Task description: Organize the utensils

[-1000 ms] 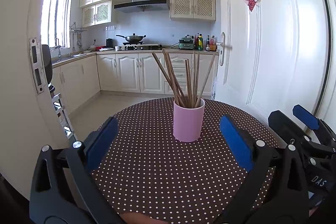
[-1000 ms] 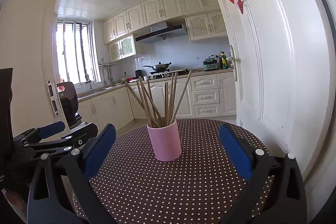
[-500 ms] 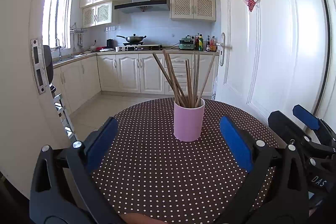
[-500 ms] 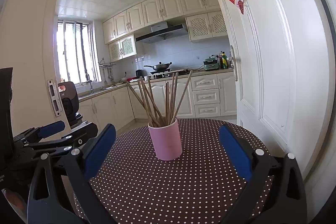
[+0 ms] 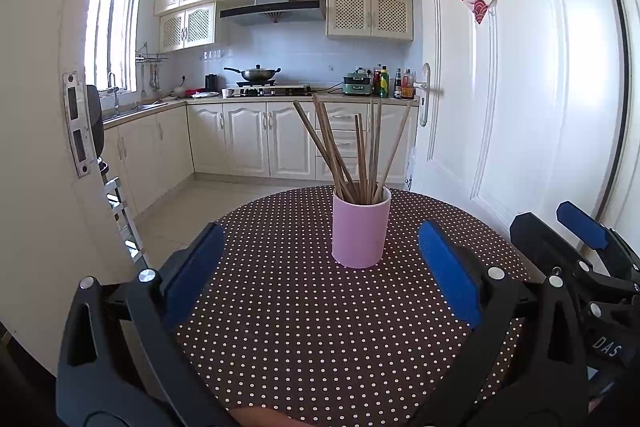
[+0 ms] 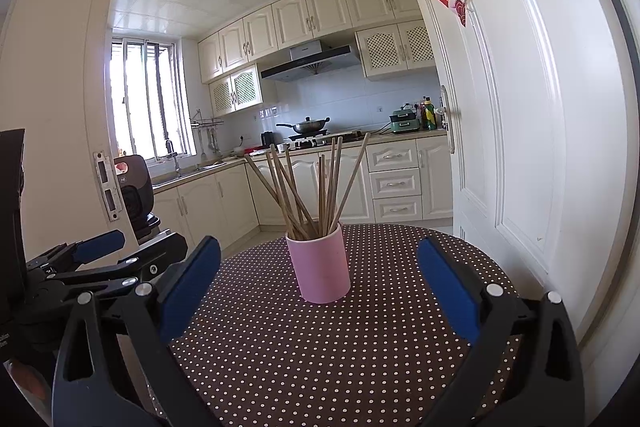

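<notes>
Facing pink cup (image 5: 361, 231), tool (image 5: 320, 267) apart.

Bright window (image 6: 146, 99) daylight, sharp, fisheye-warped edges

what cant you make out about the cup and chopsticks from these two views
- Chopsticks: lower ends hidden inside the pink cup, both views.
- Exact chopstick count: they overlap, left view.
- Table: near edge hidden behind the right claw, right view.
- Bottles on the counter: labels too small.
</notes>
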A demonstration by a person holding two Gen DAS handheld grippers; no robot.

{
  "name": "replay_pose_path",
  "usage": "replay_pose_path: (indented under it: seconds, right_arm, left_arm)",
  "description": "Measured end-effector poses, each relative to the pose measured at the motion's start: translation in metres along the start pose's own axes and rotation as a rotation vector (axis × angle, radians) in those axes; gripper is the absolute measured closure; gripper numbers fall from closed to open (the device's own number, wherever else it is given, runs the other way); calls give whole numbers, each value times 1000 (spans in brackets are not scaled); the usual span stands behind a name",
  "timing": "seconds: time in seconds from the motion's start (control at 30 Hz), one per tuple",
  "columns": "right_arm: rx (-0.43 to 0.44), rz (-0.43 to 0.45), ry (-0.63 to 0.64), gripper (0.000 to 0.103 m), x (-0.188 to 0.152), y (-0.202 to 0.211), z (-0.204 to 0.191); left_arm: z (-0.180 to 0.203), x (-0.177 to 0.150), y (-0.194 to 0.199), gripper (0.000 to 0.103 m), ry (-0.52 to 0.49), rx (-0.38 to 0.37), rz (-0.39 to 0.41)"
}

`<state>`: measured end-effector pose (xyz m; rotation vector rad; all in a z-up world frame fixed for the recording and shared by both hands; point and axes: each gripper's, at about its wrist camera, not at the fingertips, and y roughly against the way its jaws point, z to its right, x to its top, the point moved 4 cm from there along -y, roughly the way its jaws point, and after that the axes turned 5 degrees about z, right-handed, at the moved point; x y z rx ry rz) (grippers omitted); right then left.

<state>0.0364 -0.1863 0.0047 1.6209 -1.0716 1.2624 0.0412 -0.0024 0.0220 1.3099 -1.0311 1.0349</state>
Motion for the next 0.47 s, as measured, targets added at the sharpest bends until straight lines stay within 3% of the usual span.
replay_pose_path:
  seconds: [0.47]
  right_arm:
    - [1,-3,-2,8,-1,1,1]
  left_arm:
    - [4,3,-2,7,-3,11,-4]
